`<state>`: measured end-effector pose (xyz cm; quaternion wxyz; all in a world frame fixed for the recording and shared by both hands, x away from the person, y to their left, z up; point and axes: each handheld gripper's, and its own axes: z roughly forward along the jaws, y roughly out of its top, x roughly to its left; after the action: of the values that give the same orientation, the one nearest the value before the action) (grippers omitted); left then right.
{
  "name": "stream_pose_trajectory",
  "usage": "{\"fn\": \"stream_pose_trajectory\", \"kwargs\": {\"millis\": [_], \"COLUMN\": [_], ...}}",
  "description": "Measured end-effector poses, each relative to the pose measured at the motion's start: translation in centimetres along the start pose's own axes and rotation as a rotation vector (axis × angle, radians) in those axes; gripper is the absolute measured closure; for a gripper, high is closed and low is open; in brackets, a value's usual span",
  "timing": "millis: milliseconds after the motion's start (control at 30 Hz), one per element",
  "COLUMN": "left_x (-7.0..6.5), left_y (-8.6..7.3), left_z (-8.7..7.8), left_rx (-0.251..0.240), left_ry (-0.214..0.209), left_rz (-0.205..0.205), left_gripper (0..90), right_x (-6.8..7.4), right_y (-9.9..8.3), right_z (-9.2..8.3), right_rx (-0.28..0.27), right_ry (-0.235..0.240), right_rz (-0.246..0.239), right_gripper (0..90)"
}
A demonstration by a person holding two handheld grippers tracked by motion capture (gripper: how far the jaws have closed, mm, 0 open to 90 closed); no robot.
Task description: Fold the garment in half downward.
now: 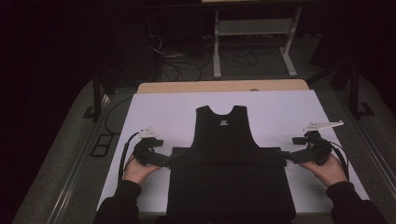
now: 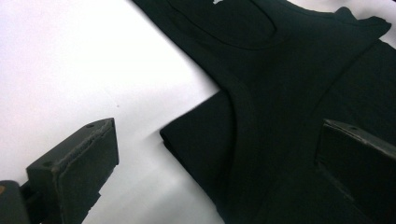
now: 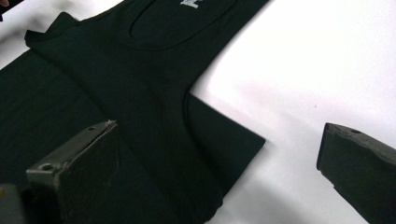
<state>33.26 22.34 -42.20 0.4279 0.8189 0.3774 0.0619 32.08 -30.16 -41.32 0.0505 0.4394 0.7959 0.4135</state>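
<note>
A black sleeveless top (image 1: 226,154) lies flat on a white sheet (image 1: 159,107), neck toward the far side, with a wider folded layer across its lower part. My left gripper (image 1: 167,160) is at the fold's left corner and my right gripper (image 1: 286,156) at its right corner. In the left gripper view the jaws of the left gripper (image 2: 217,135) stand wide apart around the corner of the top (image 2: 280,70), pads clear of it. In the right gripper view the right gripper (image 3: 222,130) is likewise open over the other corner of the top (image 3: 140,70).
The white sheet covers a wooden table (image 1: 224,86) whose far edge shows. Behind it stand a white frame (image 1: 252,28) and loose cables (image 1: 187,65) on the floor. Black stands flank the table at the left (image 1: 96,93) and the right (image 1: 355,88).
</note>
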Motion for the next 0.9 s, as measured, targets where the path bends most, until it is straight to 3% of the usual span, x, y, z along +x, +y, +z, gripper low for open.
{"fn": "stream_pose_trajectory", "kwargs": {"millis": [167, 533, 900], "left_x": [0.0, -0.1, 0.3], "left_y": [0.6, 1.7, 4.3], "left_z": [-0.2, 0.0, 0.7], "left_rx": [-0.025, -0.017, -0.011], "left_ry": [0.008, 0.015, 0.005], "left_rz": [0.002, 0.02, 0.038], "left_gripper": [0.0, 0.0, 0.0], "right_x": [-0.1, -0.3, -0.8], "right_y": [0.6, 2.2, 3.6], "right_z": [0.0, 0.2, 0.5], "right_rx": [-0.014, -0.033, -0.037], "right_ry": [-0.005, -0.019, -0.025], "right_rz": [-0.012, -0.013, -0.027], "right_gripper": [0.0, 0.0, 0.0]}}
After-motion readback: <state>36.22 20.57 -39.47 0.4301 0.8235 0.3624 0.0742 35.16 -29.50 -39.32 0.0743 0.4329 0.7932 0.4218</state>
